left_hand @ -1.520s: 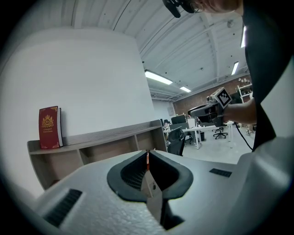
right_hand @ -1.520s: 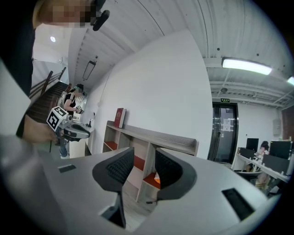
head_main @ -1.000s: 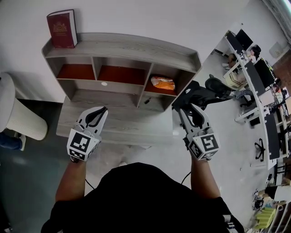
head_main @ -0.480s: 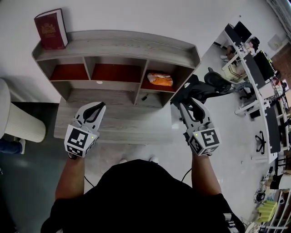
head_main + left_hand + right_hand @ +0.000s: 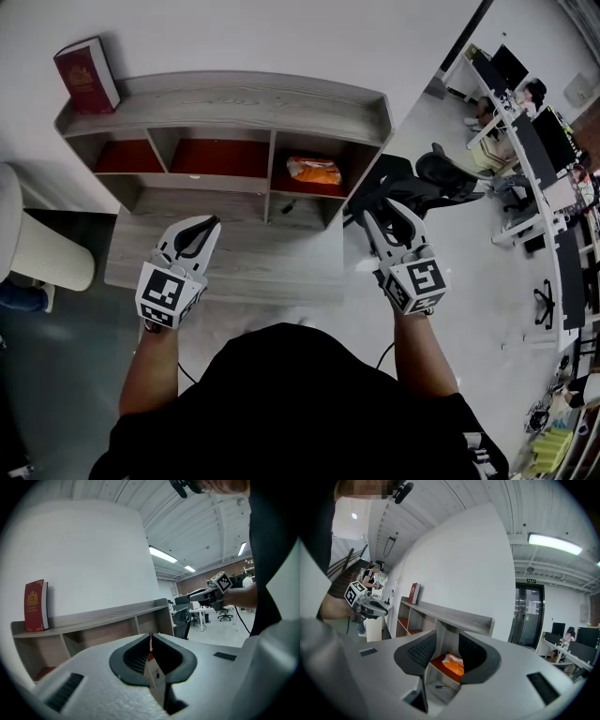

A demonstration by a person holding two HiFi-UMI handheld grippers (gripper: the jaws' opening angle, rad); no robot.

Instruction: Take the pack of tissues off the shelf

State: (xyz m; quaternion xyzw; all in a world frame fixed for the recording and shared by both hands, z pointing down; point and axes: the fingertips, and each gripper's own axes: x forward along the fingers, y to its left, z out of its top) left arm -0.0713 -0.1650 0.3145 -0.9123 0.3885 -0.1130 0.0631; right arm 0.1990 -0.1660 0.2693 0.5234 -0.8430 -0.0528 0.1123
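Note:
The orange pack of tissues [image 5: 314,170] lies in the right-hand compartment of the grey wooden shelf unit [image 5: 225,94], on its red floor. My right gripper [image 5: 387,214] hovers open in front of that compartment, well short of it. In the right gripper view the pack [image 5: 452,663] shows far off between the parted jaws of the right gripper [image 5: 446,641]. My left gripper [image 5: 208,225] hangs over the desk [image 5: 244,267] before the shelf. In the left gripper view the left gripper [image 5: 150,637] has its tips together and holds nothing.
A red book [image 5: 86,75] leans on the shelf's top left end. A small dark object [image 5: 289,206] lies in the slot under the tissue compartment. A white round bin [image 5: 37,248] stands at the left, a black office chair [image 5: 417,178] at the right, office desks beyond.
The shelf has slid left in the head view as the person's head shifts. Both grippers stay in front of the body with their jaws as they were.

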